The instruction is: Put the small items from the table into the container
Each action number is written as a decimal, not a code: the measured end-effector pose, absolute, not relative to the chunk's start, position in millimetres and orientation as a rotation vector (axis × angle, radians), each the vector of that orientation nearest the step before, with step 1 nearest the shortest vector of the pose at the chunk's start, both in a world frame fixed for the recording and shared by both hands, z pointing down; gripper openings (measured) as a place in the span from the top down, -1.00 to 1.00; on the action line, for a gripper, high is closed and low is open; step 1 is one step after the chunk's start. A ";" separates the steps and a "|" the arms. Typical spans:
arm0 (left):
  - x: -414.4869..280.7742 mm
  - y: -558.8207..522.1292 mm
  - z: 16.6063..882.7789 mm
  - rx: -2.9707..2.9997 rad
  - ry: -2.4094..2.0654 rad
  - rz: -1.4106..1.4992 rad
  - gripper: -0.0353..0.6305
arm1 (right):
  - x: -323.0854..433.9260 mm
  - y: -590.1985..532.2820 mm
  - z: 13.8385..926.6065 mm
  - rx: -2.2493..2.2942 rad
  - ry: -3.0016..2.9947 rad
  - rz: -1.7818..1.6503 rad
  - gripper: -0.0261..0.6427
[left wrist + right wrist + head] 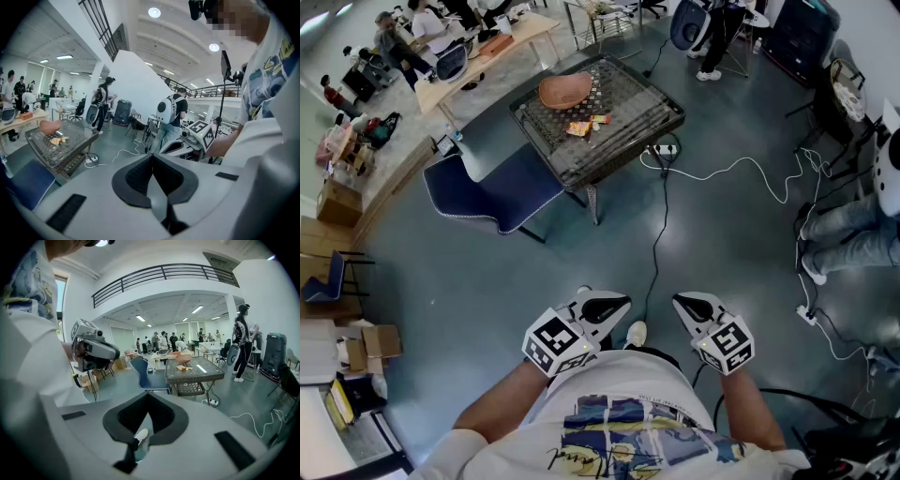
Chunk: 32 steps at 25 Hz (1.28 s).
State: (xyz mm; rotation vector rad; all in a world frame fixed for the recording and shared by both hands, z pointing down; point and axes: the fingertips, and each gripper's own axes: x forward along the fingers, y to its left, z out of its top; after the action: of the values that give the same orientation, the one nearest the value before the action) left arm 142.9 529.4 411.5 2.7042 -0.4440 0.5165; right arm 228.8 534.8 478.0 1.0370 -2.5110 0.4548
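Far ahead stands a dark wicker-and-glass table [628, 117]. On it sit an orange bowl [565, 91] and a few small snack packets [586, 125]. Both grippers hang close to my body, far from the table, pointing slightly down. My left gripper [617, 302] is shut and holds nothing; its jaws meet in the left gripper view [152, 158]. My right gripper [684, 303] is likewise shut and empty [148, 397]. The table [70, 143], the bowl [50, 126] and the packets [58, 139] show at the left of the left gripper view. The right gripper view shows the table [206, 373] and the bowl [183, 359] mid-frame.
A blue chair [492, 192] stands left of the table. A power strip with a white cable [712, 173] lies on the floor by the table's right side, and a dark cable [661, 234] runs toward me. People stand and sit around the room. Cardboard boxes [366, 347] are at the left.
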 end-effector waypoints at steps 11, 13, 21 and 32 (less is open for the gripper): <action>126.3 529.2 410.0 2.671 -0.528 0.502 0.87 | 216.9 533.6 483.6 0.981 -2.526 0.463 0.90; 120.1 520.1 413.1 2.653 -0.543 0.496 0.87 | 212.6 523.9 488.2 0.972 -2.525 0.473 0.90; 104.3 447.3 426.3 2.657 -0.502 0.461 0.87 | 192.7 447.3 498.6 0.996 -2.504 0.480 0.89; 24.6 304.1 403.6 2.677 -0.506 0.404 0.87 | 113.2 270.1 484.9 0.977 -2.452 0.429 0.61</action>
State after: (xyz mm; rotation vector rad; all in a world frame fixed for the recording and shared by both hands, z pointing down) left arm 24.6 304.1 403.6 2.6766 -0.5058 0.4041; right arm 113.2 270.1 484.9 0.9775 -2.4516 0.4287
